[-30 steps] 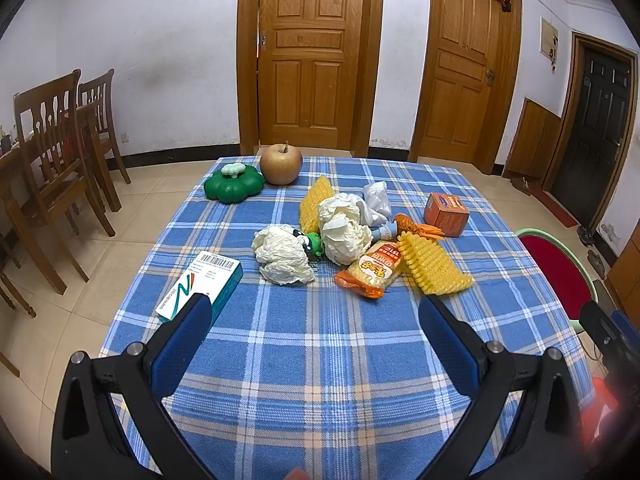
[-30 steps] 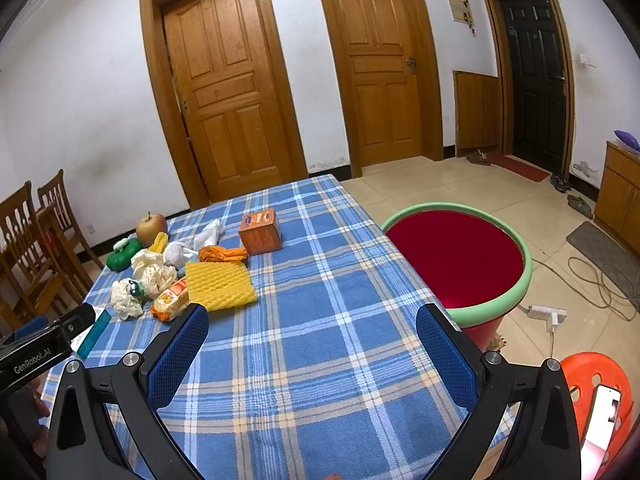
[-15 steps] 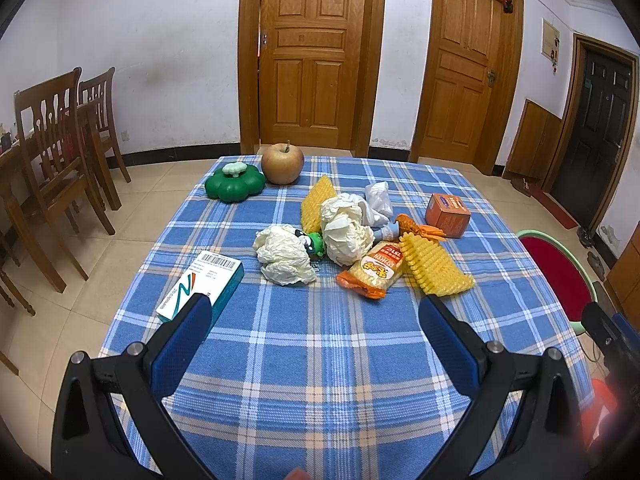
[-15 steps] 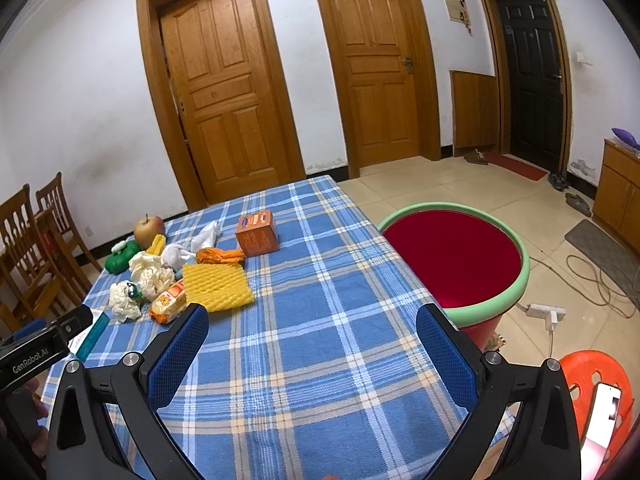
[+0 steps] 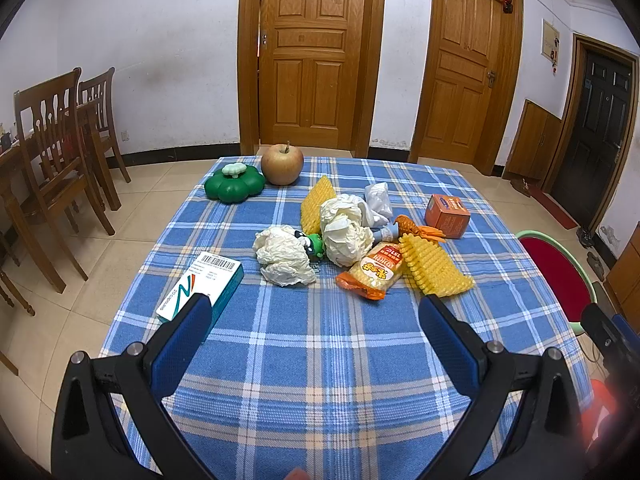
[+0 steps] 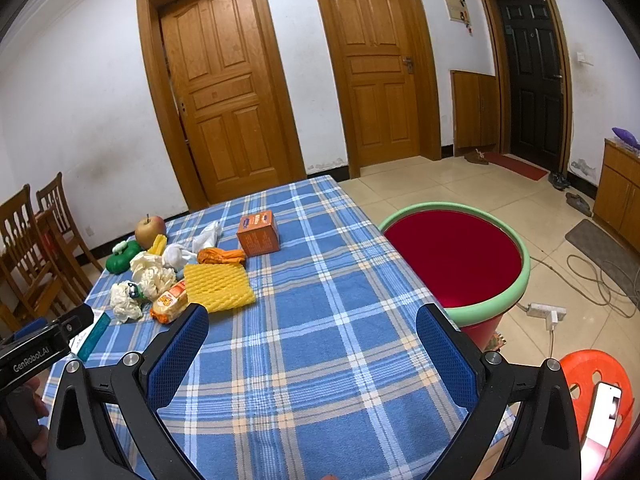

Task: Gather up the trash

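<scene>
Trash lies in a pile on the blue checked tablecloth (image 5: pixel 312 344): crumpled white paper balls (image 5: pixel 284 256), a snack packet (image 5: pixel 374 276), yellow foam nets (image 5: pixel 434 276), an orange wrapper (image 5: pixel 420 230) and a white plastic bag (image 5: pixel 378 200). The pile also shows in the right wrist view (image 6: pixel 176 280). A red bin with a green rim (image 6: pixel 456 256) stands on the floor right of the table. My left gripper (image 5: pixel 314 312) is open and empty, short of the pile. My right gripper (image 6: pixel 312 320) is open and empty over the table's near right part.
An apple (image 5: pixel 282 164), a green pumpkin-shaped lid (image 5: pixel 234 184), an orange box (image 5: pixel 446 216) and a white-teal medicine box (image 5: pixel 202 288) also sit on the table. Wooden chairs (image 5: pixel 52 152) stand left. An orange stool (image 6: pixel 596 388) with a phone and floor cables lie right.
</scene>
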Tool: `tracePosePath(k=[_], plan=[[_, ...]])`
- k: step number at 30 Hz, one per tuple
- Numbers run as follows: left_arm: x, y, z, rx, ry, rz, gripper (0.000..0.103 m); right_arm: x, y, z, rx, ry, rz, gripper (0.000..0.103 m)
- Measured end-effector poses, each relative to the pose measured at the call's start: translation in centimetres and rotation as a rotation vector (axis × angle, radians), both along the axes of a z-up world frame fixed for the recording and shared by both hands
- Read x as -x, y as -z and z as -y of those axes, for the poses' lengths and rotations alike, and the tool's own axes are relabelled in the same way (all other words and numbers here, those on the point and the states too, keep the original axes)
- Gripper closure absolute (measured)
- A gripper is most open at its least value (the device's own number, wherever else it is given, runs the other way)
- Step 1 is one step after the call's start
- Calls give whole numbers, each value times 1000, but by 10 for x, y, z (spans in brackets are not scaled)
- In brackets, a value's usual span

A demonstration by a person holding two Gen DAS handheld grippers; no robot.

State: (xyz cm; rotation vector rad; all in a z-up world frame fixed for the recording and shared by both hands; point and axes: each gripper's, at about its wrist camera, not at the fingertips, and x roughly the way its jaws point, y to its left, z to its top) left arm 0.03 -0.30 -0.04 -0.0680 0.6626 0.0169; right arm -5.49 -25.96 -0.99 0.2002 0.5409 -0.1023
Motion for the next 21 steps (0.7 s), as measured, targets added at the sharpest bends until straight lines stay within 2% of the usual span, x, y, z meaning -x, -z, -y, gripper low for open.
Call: tracePosePath(k=[21], plan=[[0,0,-4,6,-6,-3,2,0,0,0,-2,-1,-4,0]])
